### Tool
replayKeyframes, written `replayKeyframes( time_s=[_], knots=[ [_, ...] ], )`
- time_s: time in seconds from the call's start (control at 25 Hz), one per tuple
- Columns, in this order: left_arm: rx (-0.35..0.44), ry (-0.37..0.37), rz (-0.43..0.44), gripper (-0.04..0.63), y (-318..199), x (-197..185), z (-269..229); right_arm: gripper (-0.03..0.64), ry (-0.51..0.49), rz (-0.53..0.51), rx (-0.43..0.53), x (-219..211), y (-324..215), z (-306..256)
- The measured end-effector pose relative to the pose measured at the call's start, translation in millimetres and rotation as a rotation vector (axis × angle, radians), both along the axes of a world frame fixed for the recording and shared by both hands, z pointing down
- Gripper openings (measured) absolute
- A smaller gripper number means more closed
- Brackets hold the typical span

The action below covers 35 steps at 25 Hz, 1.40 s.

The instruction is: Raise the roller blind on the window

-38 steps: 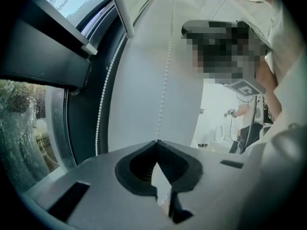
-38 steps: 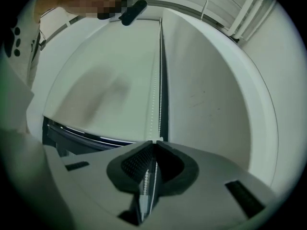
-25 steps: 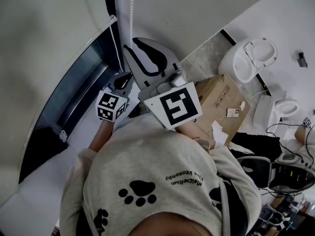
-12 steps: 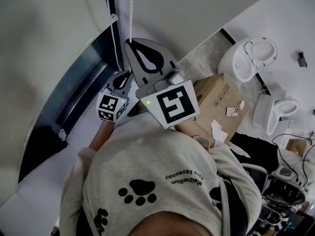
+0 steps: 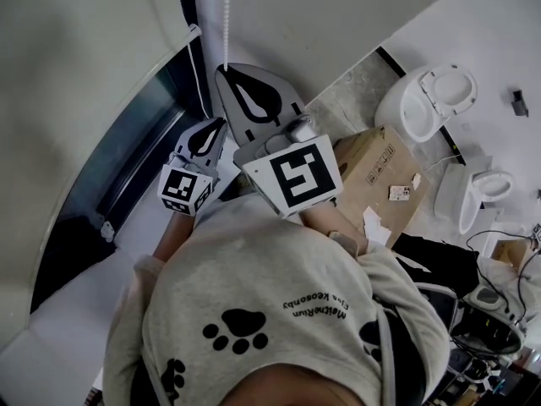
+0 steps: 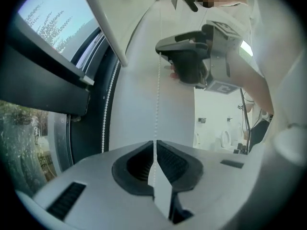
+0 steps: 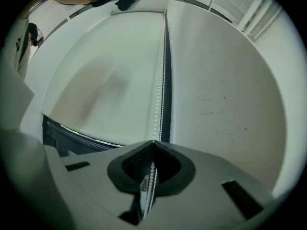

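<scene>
A white bead chain (image 5: 226,15) hangs beside the white roller blind (image 7: 110,80). My right gripper (image 5: 226,70) is the higher of the two and is shut on the chain (image 7: 156,109), whose beads run down between its dark pads. In the left gripper view that right gripper (image 6: 159,51) shows above, pinching the chain (image 6: 157,99). My left gripper (image 5: 218,125) sits lower and nearer the window. Its jaws (image 6: 154,143) are closed on the same strand, which runs straight up to the right gripper. A second strand (image 6: 109,109) hangs by the dark window frame.
The dark window frame (image 5: 127,159) runs along the left, with glass showing trees outside (image 6: 48,13). A cardboard box (image 5: 380,172) lies on the floor below, and two white toilets (image 5: 427,100) (image 5: 486,189) stand further right. Cables and gear clutter the lower right corner.
My right gripper's jaws, open a second ago, have closed on the bead chain. My left gripper has risen a little along the chain toward the right one.
</scene>
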<state>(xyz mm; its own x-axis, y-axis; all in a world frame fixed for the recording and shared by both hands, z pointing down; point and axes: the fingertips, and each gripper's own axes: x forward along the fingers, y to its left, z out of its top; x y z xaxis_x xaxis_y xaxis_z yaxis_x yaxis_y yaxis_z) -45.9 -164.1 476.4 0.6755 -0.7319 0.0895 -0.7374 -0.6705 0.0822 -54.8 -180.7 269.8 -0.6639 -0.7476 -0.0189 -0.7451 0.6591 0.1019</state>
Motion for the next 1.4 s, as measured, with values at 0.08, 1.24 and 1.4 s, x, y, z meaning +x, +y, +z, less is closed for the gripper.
replayKeyframes(
  time_s=[0.08,1.24,1.4],
  knots=[
    [0.019,0.019,-0.001,0.011,4,-5,-21,0.008,-0.005,0.002,-0.003,1,0,-4],
    [0.143,0.076,-0.011,0.104,14,-29,-160,0.008,0.101,-0.060,-0.280,-7,6,143],
    [0.143,0.063,0.013,0.103,16,-22,-175,0.008,0.135,-0.062,-0.325,-5,13,163]
  ],
)
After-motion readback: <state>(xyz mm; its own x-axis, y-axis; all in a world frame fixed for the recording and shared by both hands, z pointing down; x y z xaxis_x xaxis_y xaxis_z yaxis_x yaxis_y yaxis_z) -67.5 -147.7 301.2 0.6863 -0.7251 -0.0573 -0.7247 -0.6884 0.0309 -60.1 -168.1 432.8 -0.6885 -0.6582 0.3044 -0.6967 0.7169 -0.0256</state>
